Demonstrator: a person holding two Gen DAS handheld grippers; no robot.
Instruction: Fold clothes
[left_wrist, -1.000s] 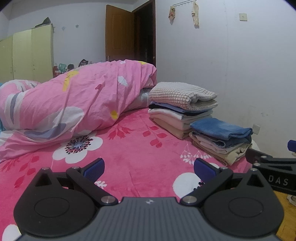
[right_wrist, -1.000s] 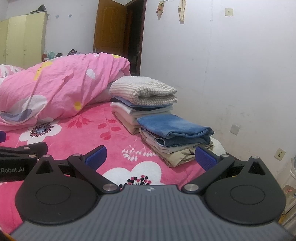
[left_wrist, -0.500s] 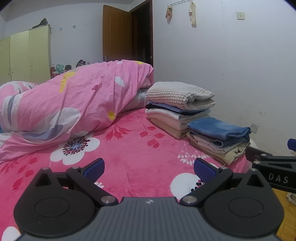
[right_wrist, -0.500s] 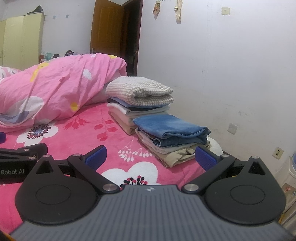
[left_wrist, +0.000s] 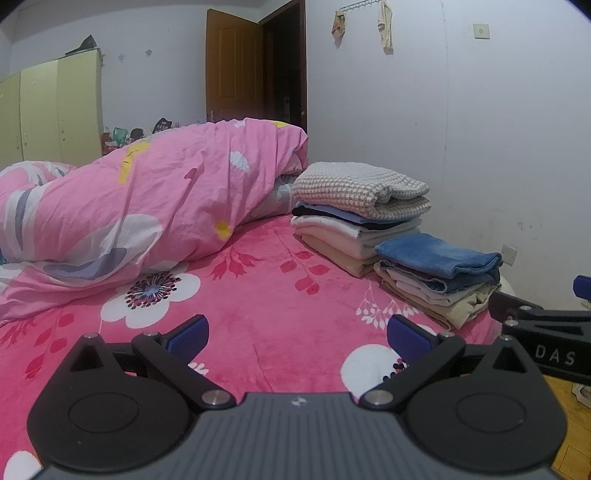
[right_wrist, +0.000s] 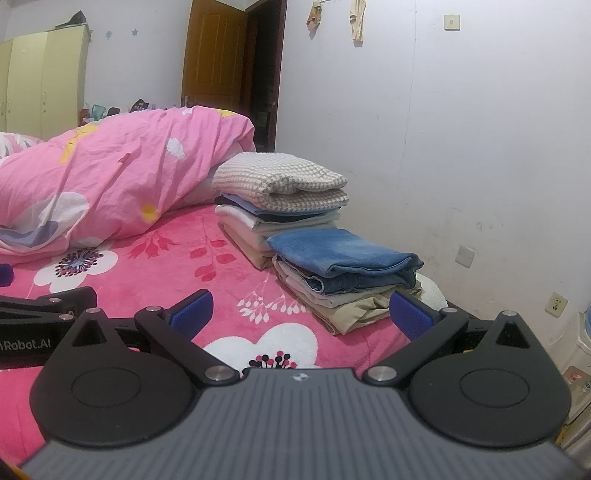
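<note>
Two stacks of folded clothes sit on the right side of the bed by the wall. The far stack is topped by a beige checked knit (left_wrist: 360, 188) (right_wrist: 280, 181). The near stack has a blue denim piece (left_wrist: 439, 254) (right_wrist: 340, 251) on top. My left gripper (left_wrist: 297, 336) hovers open over the pink floral bedsheet (left_wrist: 258, 314), with nothing between its blue pads. My right gripper (right_wrist: 299, 314) is also open and empty, just in front of the near stack. Each gripper shows at the edge of the other's view.
A bunched pink duvet (left_wrist: 147, 199) (right_wrist: 110, 177) fills the left and back of the bed. A white wall (right_wrist: 461, 147) runs along the right with sockets (right_wrist: 557, 305). A brown door (left_wrist: 232, 70) and yellow wardrobe (left_wrist: 55, 110) stand at the back. Wooden floor (left_wrist: 561, 424) lies bottom right.
Both views have shifted slightly; the stacks and duvet sit a little further left in the frames. Both grippers stay open and empty.
</note>
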